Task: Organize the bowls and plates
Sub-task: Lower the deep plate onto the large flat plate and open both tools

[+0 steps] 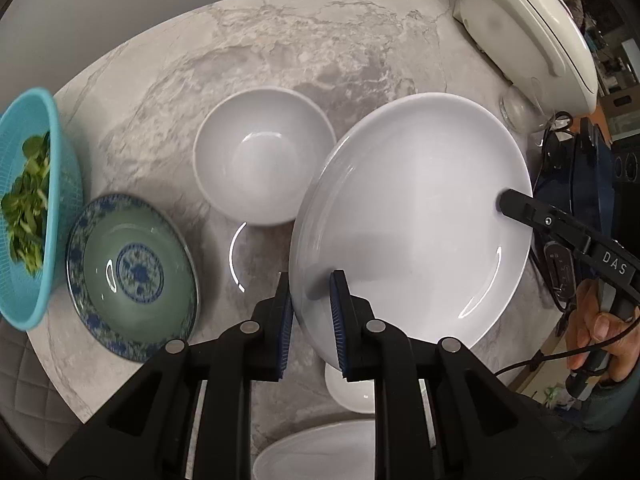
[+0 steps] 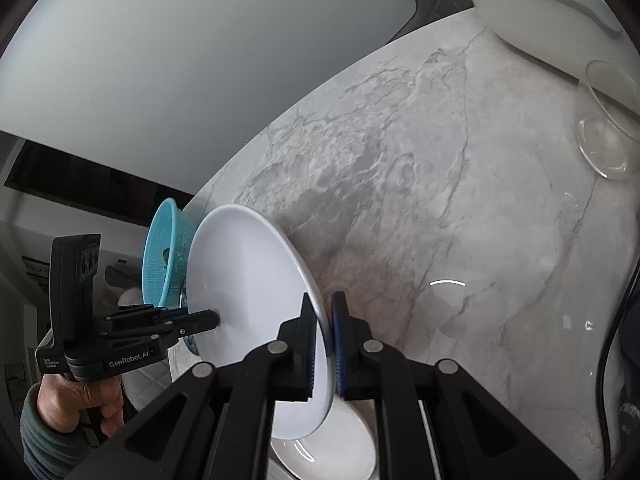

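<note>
A large white plate [image 1: 412, 216] hangs tilted above the marble table [image 1: 280, 40], held at two opposite edges. My left gripper [image 1: 312, 282] is shut on its near rim, and my right gripper [image 1: 503, 202] clamps the far right rim. In the right wrist view the right gripper [image 2: 324, 302] pinches the plate [image 2: 248, 292] edge-on, and the left gripper [image 2: 215, 318] grips the other side. A white bowl [image 1: 262, 156] and a blue-patterned bowl [image 1: 132, 276] stand on the table to the left. A small white dish [image 1: 352, 394] lies under the plate.
A teal colander [image 1: 32, 208] with greens sits at the left edge. At the back right stand a white rice cooker [image 1: 528, 28] and a clear glass bowl [image 2: 608, 132]. Another white plate [image 1: 320, 456] lies at the near edge. A black cable [image 2: 604, 360] runs down the right.
</note>
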`<state>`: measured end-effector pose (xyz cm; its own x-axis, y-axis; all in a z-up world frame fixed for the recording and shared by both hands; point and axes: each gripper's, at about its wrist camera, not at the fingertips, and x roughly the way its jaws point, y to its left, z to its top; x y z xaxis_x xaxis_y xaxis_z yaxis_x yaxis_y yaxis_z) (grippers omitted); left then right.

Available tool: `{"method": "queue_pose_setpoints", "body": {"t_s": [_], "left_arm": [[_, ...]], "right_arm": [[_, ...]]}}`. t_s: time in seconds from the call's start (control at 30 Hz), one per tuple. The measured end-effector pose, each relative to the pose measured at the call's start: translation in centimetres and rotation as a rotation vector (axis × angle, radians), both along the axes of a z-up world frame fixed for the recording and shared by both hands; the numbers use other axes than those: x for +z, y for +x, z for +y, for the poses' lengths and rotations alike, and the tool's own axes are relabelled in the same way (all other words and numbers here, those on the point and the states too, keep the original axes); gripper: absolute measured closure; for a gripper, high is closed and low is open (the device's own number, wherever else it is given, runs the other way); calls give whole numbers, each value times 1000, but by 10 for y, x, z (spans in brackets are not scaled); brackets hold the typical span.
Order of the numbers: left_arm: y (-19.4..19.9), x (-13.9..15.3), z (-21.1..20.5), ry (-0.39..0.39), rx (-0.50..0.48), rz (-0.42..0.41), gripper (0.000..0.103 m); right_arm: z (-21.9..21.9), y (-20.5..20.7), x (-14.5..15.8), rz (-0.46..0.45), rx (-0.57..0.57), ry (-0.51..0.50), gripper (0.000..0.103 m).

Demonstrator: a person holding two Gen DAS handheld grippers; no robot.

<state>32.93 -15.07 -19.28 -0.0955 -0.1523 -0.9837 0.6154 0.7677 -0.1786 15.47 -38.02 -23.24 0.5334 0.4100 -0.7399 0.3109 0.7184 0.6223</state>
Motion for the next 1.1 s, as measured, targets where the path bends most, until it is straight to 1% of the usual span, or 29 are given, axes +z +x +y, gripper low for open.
{"method": "queue_pose_setpoints", "body": {"t_s": [0.27,0.4,0.63,0.77,0.93,1.1], "left_arm": [[-55,0,91,6,89,24,87],[-87,-7,132,8,128,42,87],[-145,-26,192,7,181,76,87],[-175,-37,216,8,200,79,87],[-214,-44,233,-1,218,83,87],[-238,-51,247,0,232,58,87]], "right_arm": [[68,-26,3,25,113,6,93],[105,-43,4,49,174,-7,93],[162,-74,-7,105,274,-27,93],[186,-92,-21,145,326,-43,93],[204,-116,-41,196,356,-50,93],[216,-130,-53,232,375,-66,92]]}}
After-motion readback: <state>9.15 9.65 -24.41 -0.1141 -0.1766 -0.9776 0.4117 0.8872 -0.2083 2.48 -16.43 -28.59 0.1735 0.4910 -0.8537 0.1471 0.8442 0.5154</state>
